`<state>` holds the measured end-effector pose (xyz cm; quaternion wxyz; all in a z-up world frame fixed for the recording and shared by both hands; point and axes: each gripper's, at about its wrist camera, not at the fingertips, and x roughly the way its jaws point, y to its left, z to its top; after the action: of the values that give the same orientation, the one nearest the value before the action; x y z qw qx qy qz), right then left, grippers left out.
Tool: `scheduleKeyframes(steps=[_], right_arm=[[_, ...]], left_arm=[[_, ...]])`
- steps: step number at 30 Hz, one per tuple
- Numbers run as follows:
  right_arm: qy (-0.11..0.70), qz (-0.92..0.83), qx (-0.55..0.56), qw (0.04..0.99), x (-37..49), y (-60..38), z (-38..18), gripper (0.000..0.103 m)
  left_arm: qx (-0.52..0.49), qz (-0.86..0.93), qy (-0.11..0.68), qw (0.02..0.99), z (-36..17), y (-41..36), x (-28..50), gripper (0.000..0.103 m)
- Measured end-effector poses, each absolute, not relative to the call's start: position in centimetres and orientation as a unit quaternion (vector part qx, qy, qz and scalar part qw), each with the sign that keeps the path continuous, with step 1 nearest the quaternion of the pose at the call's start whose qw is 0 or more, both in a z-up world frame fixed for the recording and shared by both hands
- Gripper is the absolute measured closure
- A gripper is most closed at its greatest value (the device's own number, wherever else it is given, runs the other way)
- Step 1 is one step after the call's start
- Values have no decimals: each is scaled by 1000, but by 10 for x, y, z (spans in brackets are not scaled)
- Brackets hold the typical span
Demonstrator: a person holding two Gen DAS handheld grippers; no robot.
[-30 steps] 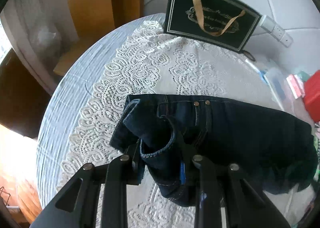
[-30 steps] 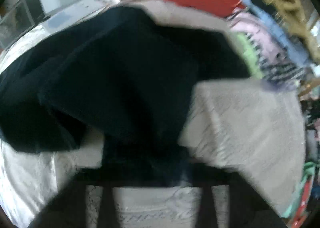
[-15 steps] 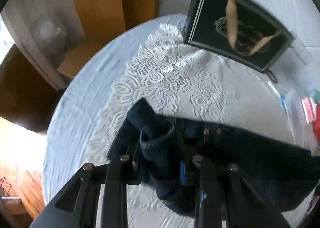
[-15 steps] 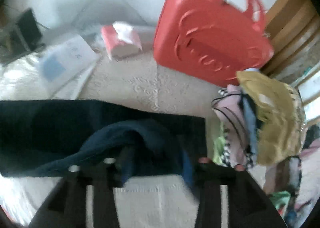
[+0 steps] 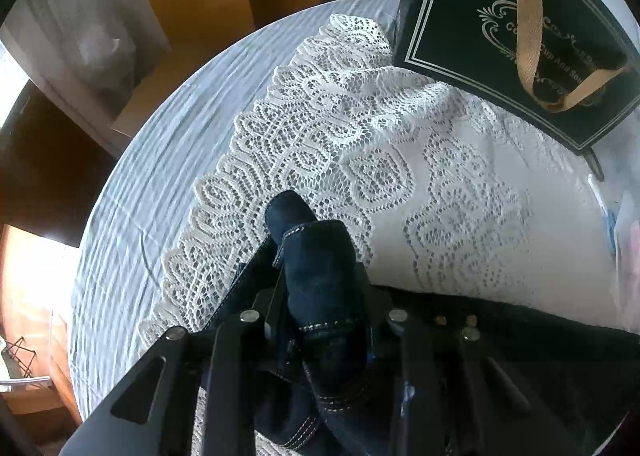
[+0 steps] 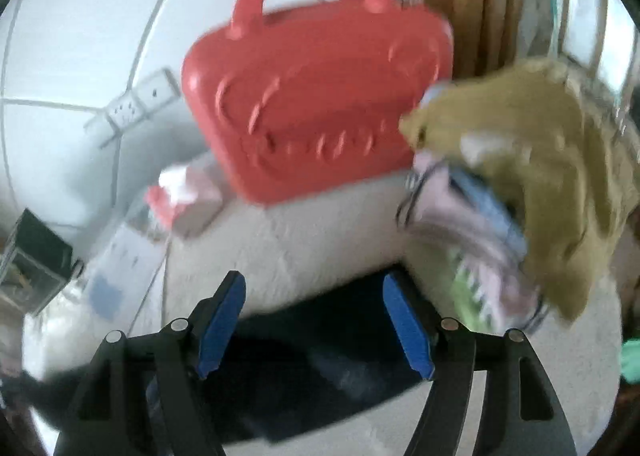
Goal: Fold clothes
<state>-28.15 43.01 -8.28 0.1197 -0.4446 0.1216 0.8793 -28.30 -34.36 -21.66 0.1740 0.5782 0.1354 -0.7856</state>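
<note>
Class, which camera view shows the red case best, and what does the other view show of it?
The right wrist view. The red case stands there whole, handle up, against the tiled wall, though blurred. The left wrist view shows nothing of it, only jeans, lace cloth and a black gift bag.

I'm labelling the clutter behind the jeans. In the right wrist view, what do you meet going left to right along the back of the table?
Black box → white leaflet with a blue patch → pink-and-white packet → red plastic case → heap of clothes topped by a mustard garment.
</note>
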Motion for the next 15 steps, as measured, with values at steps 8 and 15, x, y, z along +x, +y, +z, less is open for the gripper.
scheduleKeyframes(steps=[8, 15], right_arm=[[35, 860, -503, 78, -236, 401, -105, 21], [-32, 834, -547, 69, -230, 384, -182, 20]], left_arm=[[539, -817, 120, 164, -183, -341, -213, 75], [522, -834, 36, 173, -163, -313, -159, 77]])
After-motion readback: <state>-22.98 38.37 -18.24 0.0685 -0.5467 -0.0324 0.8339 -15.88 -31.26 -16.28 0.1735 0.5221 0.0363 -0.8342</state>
